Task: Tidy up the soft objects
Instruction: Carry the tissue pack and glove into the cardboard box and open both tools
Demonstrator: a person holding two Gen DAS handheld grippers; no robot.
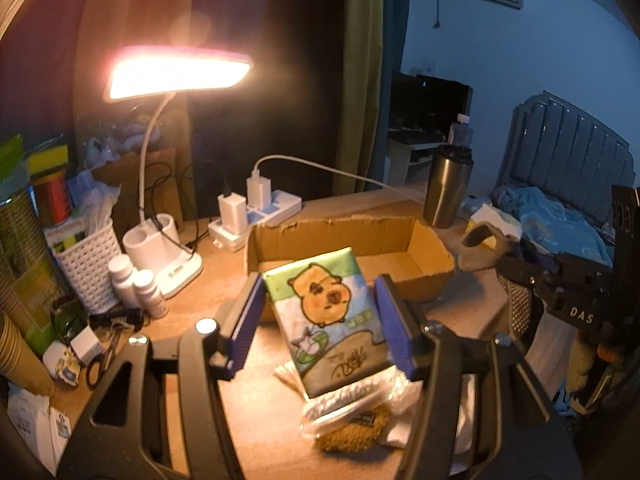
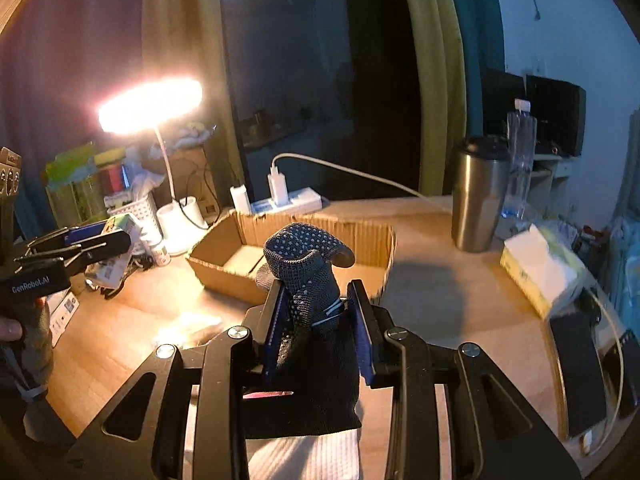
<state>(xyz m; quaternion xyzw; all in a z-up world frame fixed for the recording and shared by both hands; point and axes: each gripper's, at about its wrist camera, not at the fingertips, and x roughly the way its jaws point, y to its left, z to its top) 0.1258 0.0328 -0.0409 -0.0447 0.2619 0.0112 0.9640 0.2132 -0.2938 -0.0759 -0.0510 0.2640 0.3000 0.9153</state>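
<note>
My left gripper [image 1: 320,312] is shut on a tissue pack [image 1: 328,316] printed with a cartoon capybara, held above the desk just in front of the open cardboard box [image 1: 436,248]. Below it lie a clear-wrapped white packet [image 1: 348,396] and a brown scrubby pad [image 1: 356,428]. My right gripper [image 2: 316,316] is shut on a dark dotted work glove [image 2: 304,276], held up in front of the same cardboard box [image 2: 224,264]. A white cloth [image 2: 304,456] lies under the right gripper. The right gripper with the glove also shows at the right of the left wrist view [image 1: 516,276].
A lit desk lamp [image 1: 176,76] stands at the back left with a white basket [image 1: 88,260], small bottles [image 1: 136,284] and a power strip [image 1: 260,208]. A steel tumbler [image 2: 480,196] and a tissue box [image 2: 536,268] stand right of the box. A phone [image 2: 580,372] lies at the far right.
</note>
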